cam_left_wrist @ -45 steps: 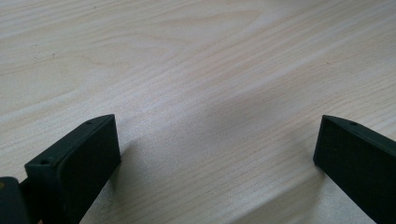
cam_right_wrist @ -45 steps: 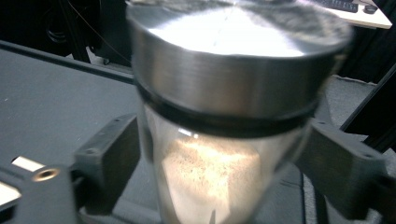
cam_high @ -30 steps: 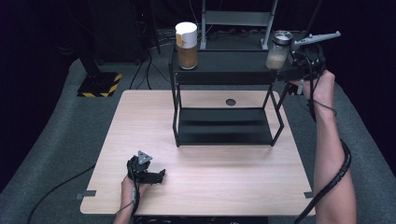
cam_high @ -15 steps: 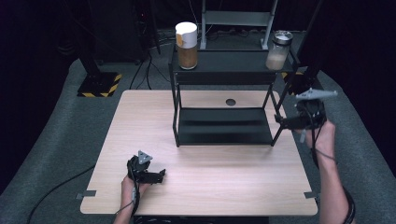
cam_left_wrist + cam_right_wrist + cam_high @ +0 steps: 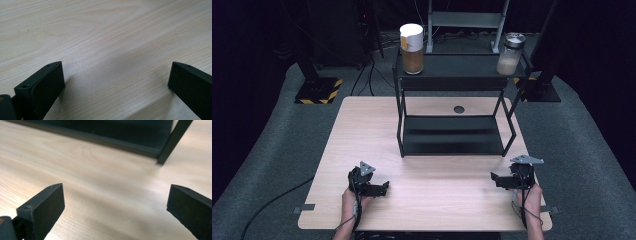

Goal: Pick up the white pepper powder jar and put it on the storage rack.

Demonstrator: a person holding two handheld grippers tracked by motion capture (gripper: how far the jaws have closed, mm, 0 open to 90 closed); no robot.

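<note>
The right gripper (image 5: 498, 180) rests on the table (image 5: 437, 200) at its near right, jaws wide apart and empty (as are the left gripper's (image 5: 382, 188), near left). The glass jar (image 5: 509, 54) stands well apart, far right on the black shelf (image 5: 452, 66).

R gripper (image 5: 504, 180) has let go of the glass jar (image 5: 510, 54) on top of the black rack (image 5: 452, 141) and come down to the table (image 5: 427, 200), near front R corner, jaws wide apart, nothing btwn them. Jar now stands alone.
</note>
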